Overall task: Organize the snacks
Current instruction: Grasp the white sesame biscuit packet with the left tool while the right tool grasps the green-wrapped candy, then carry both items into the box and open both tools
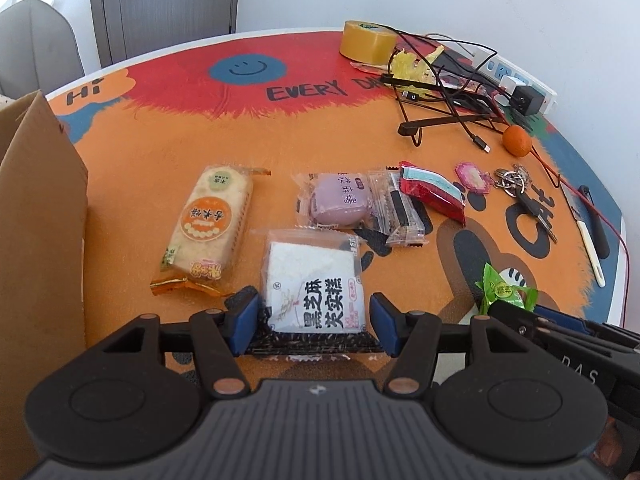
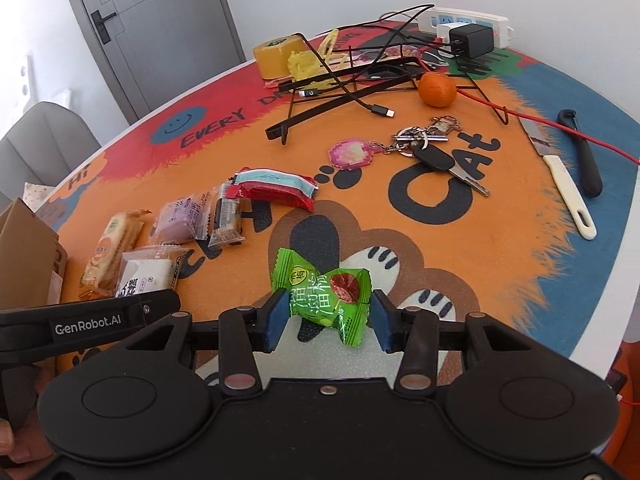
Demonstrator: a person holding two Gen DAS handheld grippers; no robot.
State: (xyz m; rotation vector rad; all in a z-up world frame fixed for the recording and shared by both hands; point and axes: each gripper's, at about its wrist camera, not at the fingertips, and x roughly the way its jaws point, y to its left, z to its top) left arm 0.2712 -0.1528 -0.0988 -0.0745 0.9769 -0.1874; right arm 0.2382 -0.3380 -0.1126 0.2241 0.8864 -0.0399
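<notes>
My left gripper [image 1: 314,320] is open, its blue pads on either side of a white sesame-cake packet [image 1: 316,286] that lies on the mat. My right gripper [image 2: 326,320] is open around a green plum-candy packet [image 2: 326,300], which also shows in the left wrist view [image 1: 505,294]. Other snacks lie on the mat: an orange rice-cracker pack [image 1: 210,226], a purple pastry [image 1: 338,200], a clear-wrapped dark bar [image 1: 398,210] and a red-and-blue packet [image 1: 434,190]. A cardboard box [image 1: 38,216] stands at the left.
On the far side of the mat are a tape roll [image 1: 366,40], a tangle of cables with a wire stand [image 1: 448,92], a power strip [image 2: 466,26], a tangerine [image 2: 437,88], keys [image 2: 434,152], a knife [image 2: 560,176] and a black tool [image 2: 584,152].
</notes>
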